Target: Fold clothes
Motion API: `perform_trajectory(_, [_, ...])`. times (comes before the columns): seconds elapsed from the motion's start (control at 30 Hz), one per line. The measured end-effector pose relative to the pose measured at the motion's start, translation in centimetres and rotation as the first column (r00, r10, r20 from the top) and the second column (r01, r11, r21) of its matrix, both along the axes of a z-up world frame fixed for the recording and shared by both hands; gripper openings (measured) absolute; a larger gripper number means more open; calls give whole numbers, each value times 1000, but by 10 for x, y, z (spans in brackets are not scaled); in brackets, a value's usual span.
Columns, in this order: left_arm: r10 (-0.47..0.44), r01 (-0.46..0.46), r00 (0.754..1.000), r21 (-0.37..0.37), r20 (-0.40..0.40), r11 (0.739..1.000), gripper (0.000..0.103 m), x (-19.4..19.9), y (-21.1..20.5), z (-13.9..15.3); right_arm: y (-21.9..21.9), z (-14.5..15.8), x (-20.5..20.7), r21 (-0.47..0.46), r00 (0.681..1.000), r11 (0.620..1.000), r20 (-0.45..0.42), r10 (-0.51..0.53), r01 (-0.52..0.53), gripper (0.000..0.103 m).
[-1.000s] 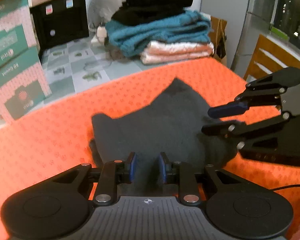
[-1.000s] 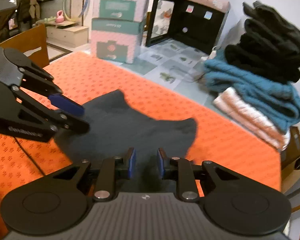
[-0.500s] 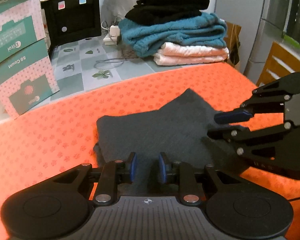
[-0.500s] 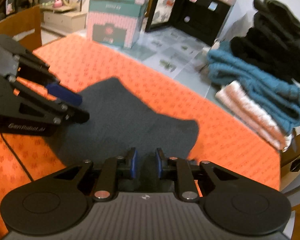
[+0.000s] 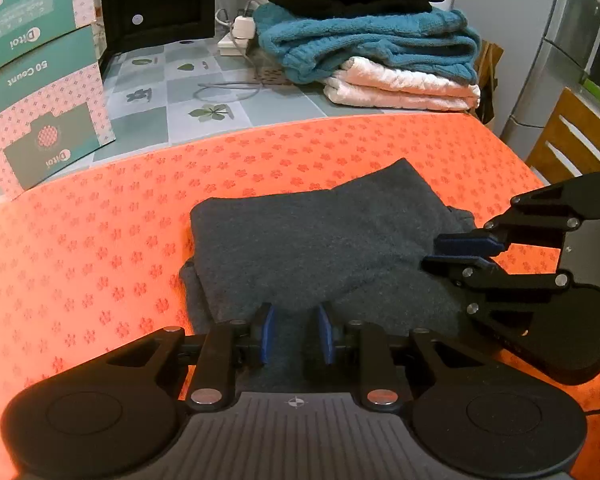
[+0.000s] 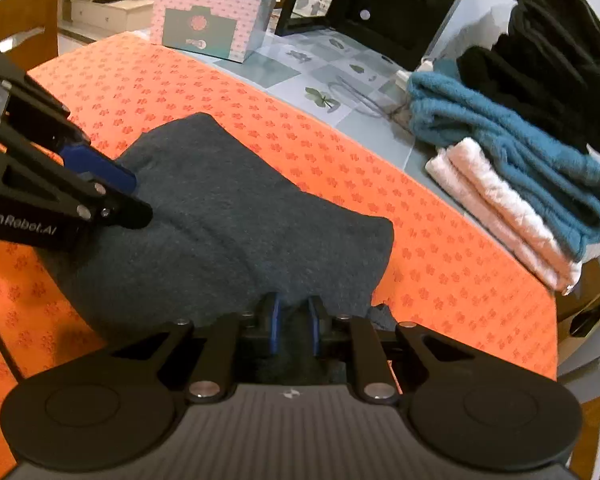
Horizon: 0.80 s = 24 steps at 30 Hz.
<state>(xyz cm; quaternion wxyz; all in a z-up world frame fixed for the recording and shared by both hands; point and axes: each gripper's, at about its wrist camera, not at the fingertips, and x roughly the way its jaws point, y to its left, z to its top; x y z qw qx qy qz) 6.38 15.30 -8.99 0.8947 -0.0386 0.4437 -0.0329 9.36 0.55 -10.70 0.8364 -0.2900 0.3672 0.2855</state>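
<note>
Charcoal knit fabric is bunching between the blue pads of the left hand-held gripper [image 5: 296,334], which is gripping the near edge of the dark grey garment [image 5: 320,240] lying on the orange patterned cloth [image 5: 100,240] covering the table. Beside it, the right hand-held gripper [image 6: 294,322] is pinching the same hem, its jaws having just been closing on the cloth between them. Judging by the doubled layer, a fold is being laid down and flattened; next, both grips probably need releasing and the top layer smoothing or folding again. Only the right view is showing the garment's far corner overhanging a lower layer; only the left view is showing the layered edge on its side. Farther back, folded teal, white and black knits [image 5: 380,40] are sitting stacked.
</note>
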Motion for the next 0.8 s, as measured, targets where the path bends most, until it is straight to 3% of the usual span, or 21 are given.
perform_trajectory(0.17, [65,-64,998,-42,12,997,29,-13,7,16,-16,29,-5,124,998,991,-19,-53,55,20])
perform_trajectory(0.23, [103,-101,995,-63,18,993,35,-23,14,22,-28,39,-7,179,995,980,-49,-85,92,32])
perform_trajectory(0.3, [148,-146,989,-86,19,986,56,-32,23,24,-40,44,-7,227,988,964,-96,-121,140,41])
perform_trajectory(0.33, [170,-168,985,-94,17,981,59,-36,28,24,-46,45,-6,254,982,952,-127,-142,171,50])
perform_trajectory(0.37, [190,-188,982,-103,11,977,60,-39,33,24,-53,45,-5,280,973,937,-157,-169,208,55])
perform_trajectory(0.43, [232,-232,973,-124,-16,965,61,-43,43,20,-68,42,-2,330,947,894,-213,-241,302,75])
perform_trajectory(0.53, [288,-294,956,-193,-55,936,65,-45,58,13,-88,35,3,399,896,811,-306,-323,428,90])
perform_trajectory(0.63, [320,-329,944,-264,-77,907,66,-44,68,7,-100,23,12,433,850,745,-395,-349,508,94])
perform_trajectory(0.8, [332,-343,939,-338,-90,876,68,-32,77,1,-105,1,24,440,796,687,-490,-356,578,95])
